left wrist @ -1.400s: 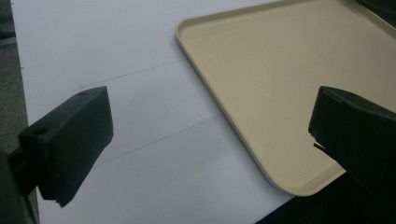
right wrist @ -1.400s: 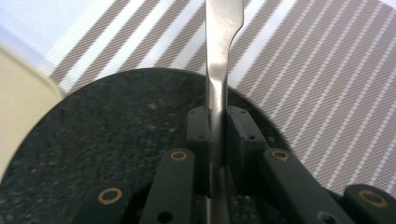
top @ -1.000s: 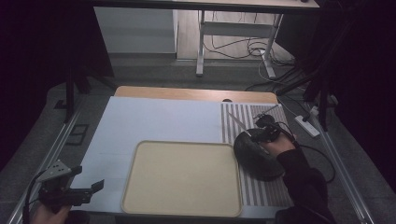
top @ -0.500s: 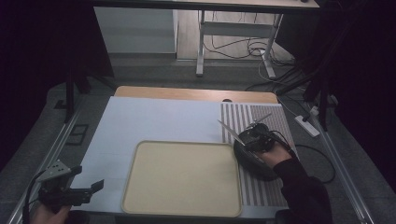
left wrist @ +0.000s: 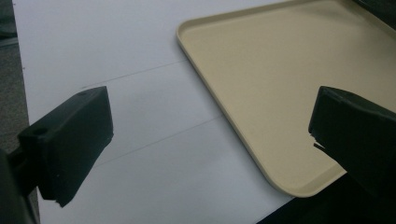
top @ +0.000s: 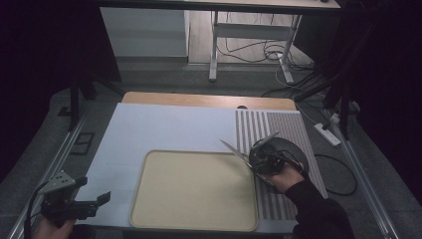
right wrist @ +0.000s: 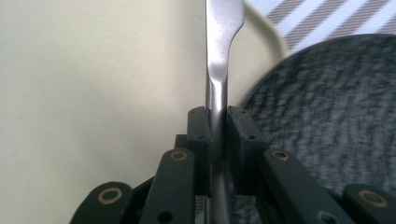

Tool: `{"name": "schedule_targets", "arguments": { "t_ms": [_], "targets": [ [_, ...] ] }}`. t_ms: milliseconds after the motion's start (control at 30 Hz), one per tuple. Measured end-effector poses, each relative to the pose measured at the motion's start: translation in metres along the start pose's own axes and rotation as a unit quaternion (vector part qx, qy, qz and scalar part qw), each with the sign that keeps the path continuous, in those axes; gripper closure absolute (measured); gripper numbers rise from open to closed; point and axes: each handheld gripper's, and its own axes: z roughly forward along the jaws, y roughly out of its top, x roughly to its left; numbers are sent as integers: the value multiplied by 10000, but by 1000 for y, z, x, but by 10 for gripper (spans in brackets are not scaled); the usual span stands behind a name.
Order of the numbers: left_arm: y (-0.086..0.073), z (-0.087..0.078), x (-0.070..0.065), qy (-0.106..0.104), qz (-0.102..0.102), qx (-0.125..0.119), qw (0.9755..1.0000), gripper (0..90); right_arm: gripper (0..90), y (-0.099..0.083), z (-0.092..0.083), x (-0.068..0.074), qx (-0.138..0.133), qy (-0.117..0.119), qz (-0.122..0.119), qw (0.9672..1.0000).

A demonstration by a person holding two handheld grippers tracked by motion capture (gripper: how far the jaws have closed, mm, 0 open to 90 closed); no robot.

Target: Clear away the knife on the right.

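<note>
At the tray's right edge, the right gripper (top: 259, 162) holds a metal utensil (top: 236, 151) clamped between its narrow jaws. The utensil's long axis runs forward from the jaws, up and left in the high view, its tip over the beige tray (top: 194, 191). A dark plate (top: 291, 149) lies just right of the gripper on the striped mat (top: 278, 127). The left gripper (top: 74, 204) rests well apart at the table's left corner, jaws wide and empty. Compared with the earlier frame, the right gripper has shifted left from over the plate toward the tray.
</note>
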Motion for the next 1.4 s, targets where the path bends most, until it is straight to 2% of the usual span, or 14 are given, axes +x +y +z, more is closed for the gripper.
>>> {"name": "schedule_targets", "arguments": {
  "t_ms": [167, 433, 467, 500, 533, 667, 833, 1100, 1133, 1167, 1200, 1233, 1267, 1400],
  "targets": [
    [0, 0, 0, 5, 5, -6, 10000, 7, 804, -1, 2, 14, 42, 59, -116, 9999],
    [0, 0, 0, 0, -11, -5, 10000, 8, 804, -2, 6, 48, 137, 233, -349, 9990],
    [0, 0, 0, 0, -8, -5, 10000, 8, 804, -2, 6, 48, 137, 233, -349, 9990],
    [0, 0, 0, -1, 2, 0, 10000, 8, 804, -3, 8, 56, 194, 266, -394, 9987],
    [0, 0, 0, -1, 2, 1, 10000, 8, 804, -3, 8, 56, 194, 266, -394, 9987],
    [0, 0, 0, 3, 1, 6, 10000, 8, 804, -2, 13, 75, 306, 349, -547, 9974],
    [0, 0, 0, 4, 4, 11, 10000, 7, 803, -1, 20, 89, 359, 457, -659, 9961],
    [0, 0, 0, 5, 10, 18, 10000, 7, 798, -2, 39, 98, 724, 408, -760, 9936],
    [0, 0, 0, 4, 8, 16, 10000, 8, 786, -2, 41, 98, 720, 520, -750, 9932],
    [0, 0, 0, 4, 8, 16, 10000, 7, 786, -2, 41, 98, 720, 520, -750, 9932],
    [0, 1, 0, 10, 15, 29, 10000, 8, 651, 0, 38, 96, 542, 579, -793, 9937],
    [0, 1, 0, 10, 15, 29, 10000, 7, 643, 1, 37, 95, 485, 599, -782, 9940],
    [1, 1, 0, 13, 28, 40, 10000, 8, 647, 3, 36, 94, 431, 605, -821, 9938],
    [1, 1, 0, 8, 24, 45, 10000, 8, 787, 9, 35, 96, 373, 617, -1070, 9916]
  ]
}}
